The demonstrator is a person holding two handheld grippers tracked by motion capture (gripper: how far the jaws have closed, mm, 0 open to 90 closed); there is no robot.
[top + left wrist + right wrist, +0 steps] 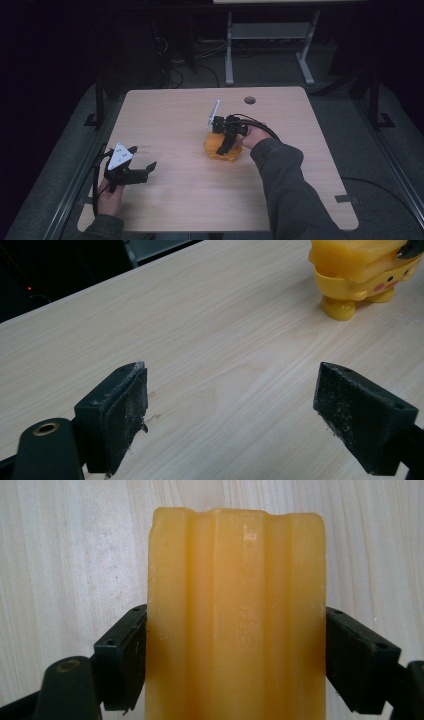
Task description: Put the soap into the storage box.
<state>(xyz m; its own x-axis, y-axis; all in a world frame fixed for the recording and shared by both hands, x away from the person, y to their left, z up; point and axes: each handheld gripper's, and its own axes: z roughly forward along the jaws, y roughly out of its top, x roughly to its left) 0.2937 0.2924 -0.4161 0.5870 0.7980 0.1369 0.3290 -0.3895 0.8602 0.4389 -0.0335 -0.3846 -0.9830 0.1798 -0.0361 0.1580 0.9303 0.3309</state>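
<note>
- Yellow toy standing on the wooden table, just right of centre; from table centre, roughly at 2 o'clock.
- In the left gripper view: toy at 1 o'clock, rounded feet on the tabletop, pink cheek spot and a small dark mark on its side.
- Right gripper down on the toy from above, hand at 3 o'clock of it, grey sleeve running off toward 5 o'clock.
- In the right gripper view: ribbed yellow top between both black jaws, pads pressed against its two sides; clamped on the toy.
- Left gripper near the table's left front corner, at 8 o'clock from centre, well apart from the toy; white three-cornered plate on top.
- Left gripper jaws spread wide, bare wood between them, nothing held.
- Round hole in the table at 12 o'clock, near the far edge.
- Grey table frame on the dark floor beyond.
</note>
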